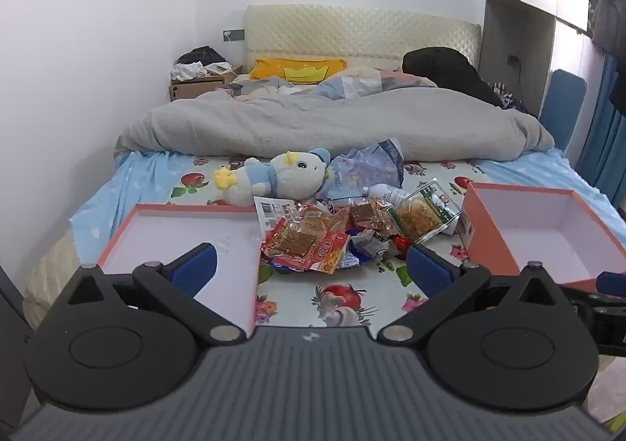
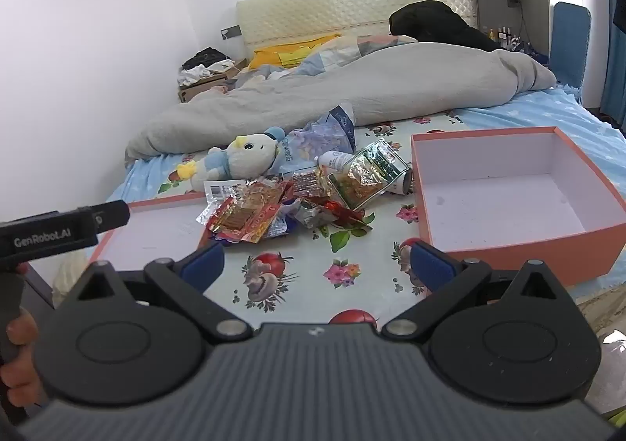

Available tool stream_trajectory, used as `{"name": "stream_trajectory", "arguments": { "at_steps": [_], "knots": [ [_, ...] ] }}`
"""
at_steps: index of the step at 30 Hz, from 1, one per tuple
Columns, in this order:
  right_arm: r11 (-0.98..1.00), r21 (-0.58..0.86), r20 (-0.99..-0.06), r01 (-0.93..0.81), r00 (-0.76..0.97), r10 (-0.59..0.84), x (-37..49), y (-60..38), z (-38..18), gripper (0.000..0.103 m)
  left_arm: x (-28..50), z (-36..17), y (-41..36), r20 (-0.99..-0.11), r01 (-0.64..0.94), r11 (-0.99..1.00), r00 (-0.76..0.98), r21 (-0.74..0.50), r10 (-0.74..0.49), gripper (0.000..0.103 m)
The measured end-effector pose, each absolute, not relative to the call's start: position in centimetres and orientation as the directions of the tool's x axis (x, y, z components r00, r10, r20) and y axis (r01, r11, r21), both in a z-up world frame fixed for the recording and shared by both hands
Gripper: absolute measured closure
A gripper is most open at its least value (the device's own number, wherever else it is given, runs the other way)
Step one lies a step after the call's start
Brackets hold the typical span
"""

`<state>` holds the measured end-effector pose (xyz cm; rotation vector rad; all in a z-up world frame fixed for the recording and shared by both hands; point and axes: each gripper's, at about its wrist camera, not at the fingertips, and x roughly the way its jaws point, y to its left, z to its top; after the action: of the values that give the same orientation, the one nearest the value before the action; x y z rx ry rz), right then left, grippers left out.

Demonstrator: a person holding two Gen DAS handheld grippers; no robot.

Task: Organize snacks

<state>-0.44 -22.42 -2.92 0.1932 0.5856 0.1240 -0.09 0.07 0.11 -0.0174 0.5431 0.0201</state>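
So you are at the very start: on the bed (image 1: 508,171) the deep orange box (image 2: 520,245) to the right and the shallow orange tray (image 1: 117,241) to the left both stand empty, and the snack pile (image 1: 336,237) lies untouched on the flowered sheet between them. Your left gripper (image 1: 311,265) and right gripper (image 2: 317,265) both hover short of the pile, jaws spread wide and empty, so next you likely lower one over a single packet's edge. The crinkly foil packets overlap, the green-labelled packet (image 2: 366,177) being the largest.
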Motion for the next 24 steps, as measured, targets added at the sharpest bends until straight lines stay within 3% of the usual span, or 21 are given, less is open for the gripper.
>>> {"name": "stream_trajectory", "arguments": {
  "at_steps": [5, 10, 24],
  "knots": [
    [0.977, 0.206, -0.540, -0.062, 0.825, 0.166, -0.5, -22.2, -3.0, 0.000, -0.2, -0.6, -0.3, -0.517, -0.011, 1.000, 0.856, 0.018, 0.019, 0.000],
    [0.979, 0.199, -0.543, -0.048, 0.826, 0.151, -0.6, -22.3, -2.7, 0.000, 0.1, -0.7, 0.5, -0.538, -0.015, 0.997, 0.843, -0.072, -0.026, 0.000],
    [0.980, 0.188, -0.542, -0.059, 0.827, 0.154, -1.4, -22.7, -4.0, 0.000, 0.0, -2.3, 0.2, -0.556, -0.012, 0.999, 0.831, -0.047, -0.016, 0.000]
  ]
}}
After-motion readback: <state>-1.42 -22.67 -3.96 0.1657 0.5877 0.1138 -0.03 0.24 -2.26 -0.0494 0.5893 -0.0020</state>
